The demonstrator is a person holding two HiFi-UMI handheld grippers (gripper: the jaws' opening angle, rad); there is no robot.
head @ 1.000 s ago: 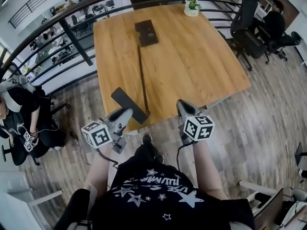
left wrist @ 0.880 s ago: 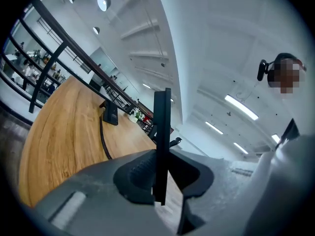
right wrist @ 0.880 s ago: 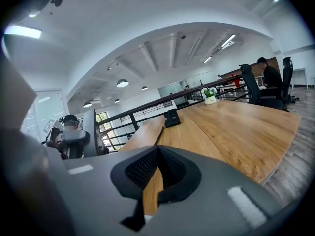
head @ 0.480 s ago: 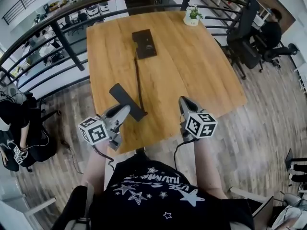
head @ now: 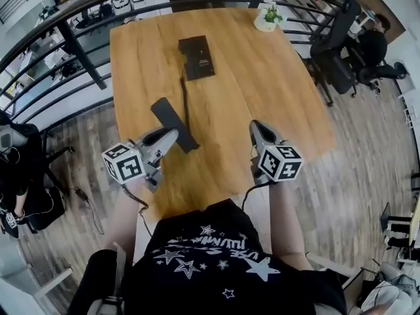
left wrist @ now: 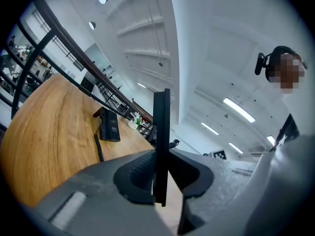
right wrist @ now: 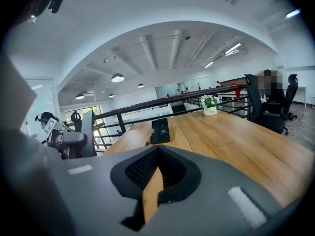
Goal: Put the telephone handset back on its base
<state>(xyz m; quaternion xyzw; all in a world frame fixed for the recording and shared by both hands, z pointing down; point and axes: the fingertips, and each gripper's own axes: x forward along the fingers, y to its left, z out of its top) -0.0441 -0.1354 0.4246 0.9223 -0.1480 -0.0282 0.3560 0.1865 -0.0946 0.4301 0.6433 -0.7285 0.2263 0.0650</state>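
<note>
Jaws of the left gripper (head: 174,134) are clamped on the flat black telephone handset (head: 165,114). In the left gripper view the left gripper (left wrist: 160,167) pinches the telephone handset (left wrist: 161,127) by its thin edges, so it shows as a narrow dark bar that runs straight out beyond the jaw tips. From the head view the handset lies slantwise over the near left part of the light wooden tabletop (head: 262,77), its far end ahead and to the left of the jaws.

A dark cord (head: 184,96) leads from the handset away from the jaws to the black rectangular telephone base (head: 197,58). That base lies flat on the far half of the tabletop, well ahead of the left jaws and well apart from the handset. It also shows in the left gripper view, ahead and to the left of the jaws (left wrist: 109,127).

Over the near edge, level with the left gripper and well to its right, hangs the right gripper (head: 257,125). Its jaws are together with nothing between them; only a sliver of wood shows through the slit in the right gripper view (right wrist: 156,154). The base (right wrist: 160,130) sits straight ahead of those jaws.

Far ahead and to their right, a small green plant in a white pot (head: 266,17) stands at the tabletop's far edge. A dark metal railing (head: 85,18) curves behind it.
</note>
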